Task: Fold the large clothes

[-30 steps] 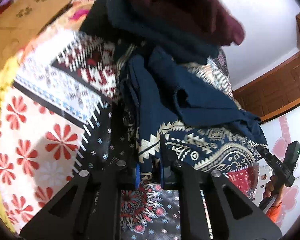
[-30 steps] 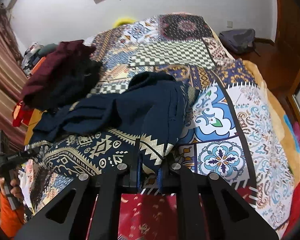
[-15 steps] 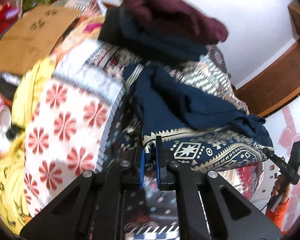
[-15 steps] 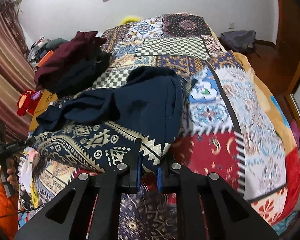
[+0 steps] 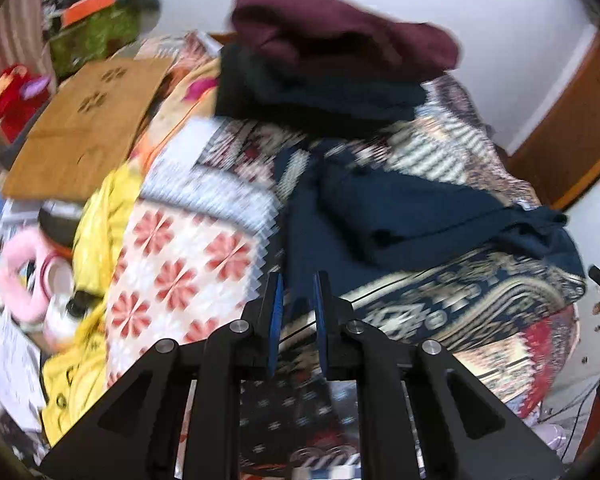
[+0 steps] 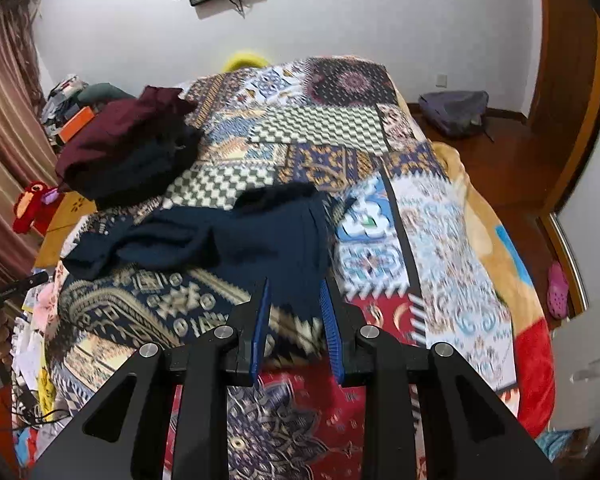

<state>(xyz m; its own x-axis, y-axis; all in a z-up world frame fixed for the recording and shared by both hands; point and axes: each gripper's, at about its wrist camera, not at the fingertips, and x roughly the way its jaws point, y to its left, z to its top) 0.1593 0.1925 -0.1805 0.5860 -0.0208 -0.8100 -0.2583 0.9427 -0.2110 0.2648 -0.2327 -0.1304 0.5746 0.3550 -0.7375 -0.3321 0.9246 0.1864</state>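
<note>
A navy garment [image 5: 400, 216] with a cream-patterned hem [image 5: 460, 300] lies spread across the patchwork quilt [image 5: 172, 256]. My left gripper [image 5: 298, 280] hovers at the hem's left corner. Its jaws are opening and the blue pads do not press on the cloth. In the right wrist view the same garment [image 6: 260, 232] lies flat with its hem [image 6: 160, 304] towards me. My right gripper [image 6: 294, 284] is just in front of the hem's right corner, jaws opening, with nothing pinched between them.
A pile of maroon and dark clothes [image 6: 128, 148] sits on the quilt [image 6: 440, 240] behind the garment. A cardboard box [image 5: 84, 128], yellow cloth [image 5: 96, 216] and clutter lie beside the bed. A backpack [image 6: 454, 112] and a pink shoe [image 6: 558, 290] are on the wooden floor.
Both grippers were shut on the patterned hem's corners. They have drawn back and risen, their jaws have parted, and the hem now rests on the quilt.
</note>
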